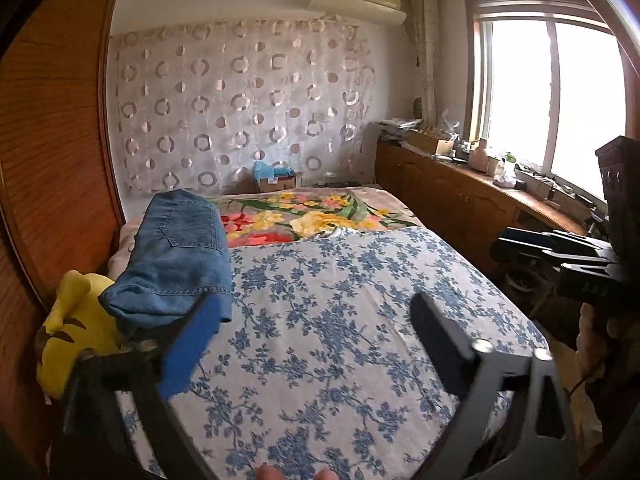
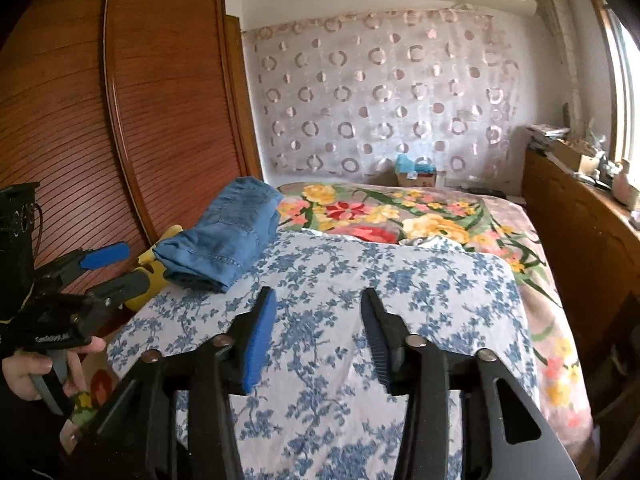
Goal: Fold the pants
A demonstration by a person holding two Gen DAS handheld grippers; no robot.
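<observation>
Folded blue jeans (image 1: 180, 252) lie in a compact stack at the left edge of the bed, partly on a yellow plush toy (image 1: 76, 336). They also show in the right wrist view (image 2: 228, 236). My left gripper (image 1: 316, 320) is open and empty, held above the blue-flowered sheet (image 1: 340, 320), its left finger just right of the jeans. My right gripper (image 2: 316, 308) is open and empty over the same sheet (image 2: 420, 300), right of the jeans. Each gripper shows in the other's view: the right one (image 1: 516, 246) and the left one (image 2: 124, 266).
A floral blanket (image 2: 400, 216) covers the far half of the bed. A wooden wardrobe (image 2: 120, 100) stands on the left. A low wooden cabinet (image 1: 460, 192) with clutter runs under the window on the right. A cardboard box (image 1: 276, 180) sits past the bed.
</observation>
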